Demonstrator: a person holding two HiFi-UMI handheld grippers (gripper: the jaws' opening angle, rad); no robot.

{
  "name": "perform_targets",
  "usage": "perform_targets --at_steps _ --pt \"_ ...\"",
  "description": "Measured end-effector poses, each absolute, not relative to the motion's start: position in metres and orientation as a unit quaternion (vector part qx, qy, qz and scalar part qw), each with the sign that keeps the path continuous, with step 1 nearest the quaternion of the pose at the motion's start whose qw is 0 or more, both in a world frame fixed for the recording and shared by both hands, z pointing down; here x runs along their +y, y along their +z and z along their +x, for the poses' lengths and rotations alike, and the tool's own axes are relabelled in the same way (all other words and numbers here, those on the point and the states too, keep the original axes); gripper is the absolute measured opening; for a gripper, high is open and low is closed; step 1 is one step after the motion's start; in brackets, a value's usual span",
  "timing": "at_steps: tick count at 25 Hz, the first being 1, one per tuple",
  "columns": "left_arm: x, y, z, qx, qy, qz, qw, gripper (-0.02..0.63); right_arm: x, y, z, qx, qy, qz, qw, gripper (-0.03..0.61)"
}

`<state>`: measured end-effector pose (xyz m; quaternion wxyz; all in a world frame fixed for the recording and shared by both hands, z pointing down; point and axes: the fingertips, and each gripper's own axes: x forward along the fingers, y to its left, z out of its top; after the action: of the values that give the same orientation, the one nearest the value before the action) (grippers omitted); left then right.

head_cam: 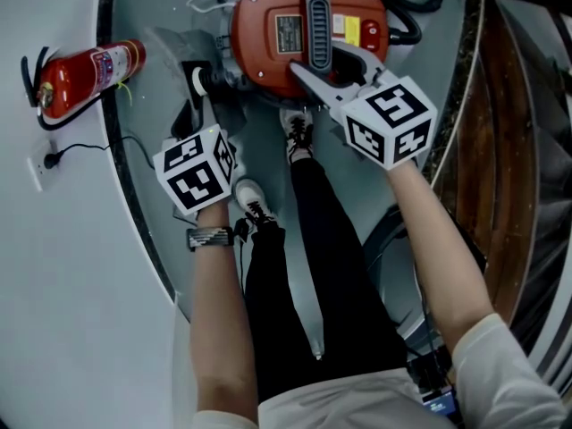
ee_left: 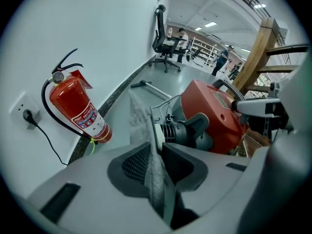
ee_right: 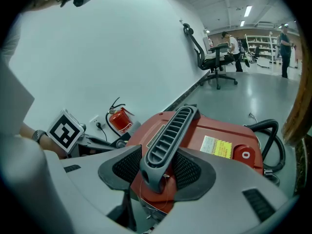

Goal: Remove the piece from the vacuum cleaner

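Left gripper [ee_left: 156,155]: clamped on the thin grey piece [ee_left: 141,118], one pad on each face of it, low on the sheet.
Right gripper [ee_right: 158,167]: clenched round the ribbed grey handle [ee_right: 168,135] on top of the vacuum cleaner [ee_right: 229,130].
Piece, place: rising edge-on out of the left gripper toward the side of the vacuum cleaner, just beside the ribbed grey fitting [ee_left: 187,130] there; upper part looks translucent and crumpled.
Piece, attachment: whether joined to the fitting or already free, impossible to tell.
Piece, handling: probably light, thin and limp, more like cloth or film than hard plastic; likely to fold, slip or tear under a sharp tug.
Where to hold: low on the sheet with flat pads, as now; probably better closer to the fitting, so the pull runs along the sheet and not across it.
Vacuum cleaner, handling: by the look heavy and stiff; handle a sound place to steady it against the pull.
Vacuum cleaner, place: on the floor [ee_right: 258,91] in front of the person's feet, near the wall [ee_left: 112,38].
Further out: black hose [ee_right: 270,130] curled at the far side of the red body; fire extinguisher [ee_left: 75,106] against the wall, well apart from the left gripper.
Risk: sheet ripping, or the body dragging along if the handle grip gives.
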<state>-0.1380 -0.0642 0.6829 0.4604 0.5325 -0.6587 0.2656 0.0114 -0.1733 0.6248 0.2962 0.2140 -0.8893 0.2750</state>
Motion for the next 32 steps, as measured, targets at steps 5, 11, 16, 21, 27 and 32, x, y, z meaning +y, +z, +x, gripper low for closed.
perform_targets --at_steps 5,11,16,21,27,32 --pt "-0.065 0.682 -0.138 -0.658 0.271 0.541 0.448 0.048 -0.173 0.625 0.011 -0.89 0.276 0.212 0.296 0.206" --pt "-0.065 0.683 -0.142 -0.644 0.295 0.559 0.43 0.044 -0.173 0.625 0.011 -0.89 0.276 0.21 0.295 0.206" --pt "-0.065 0.683 -0.144 -0.64 0.304 0.565 0.421 0.044 -0.173 0.625 0.011 -0.89 0.276 0.21 0.295 0.206" --pt "-0.066 0.682 -0.145 -0.641 0.307 0.566 0.418 0.044 -0.173 0.625 0.012 -0.891 0.276 0.208 0.295 0.206" --pt "-0.067 0.682 -0.146 -0.639 0.313 0.572 0.409 0.044 -0.173 0.625 0.011 -0.891 0.275 0.208 0.294 0.206" --pt "-0.066 0.683 -0.148 -0.629 0.333 0.58 0.396 0.044 -0.173 0.624 0.012 -0.892 0.274 0.208 0.294 0.206"
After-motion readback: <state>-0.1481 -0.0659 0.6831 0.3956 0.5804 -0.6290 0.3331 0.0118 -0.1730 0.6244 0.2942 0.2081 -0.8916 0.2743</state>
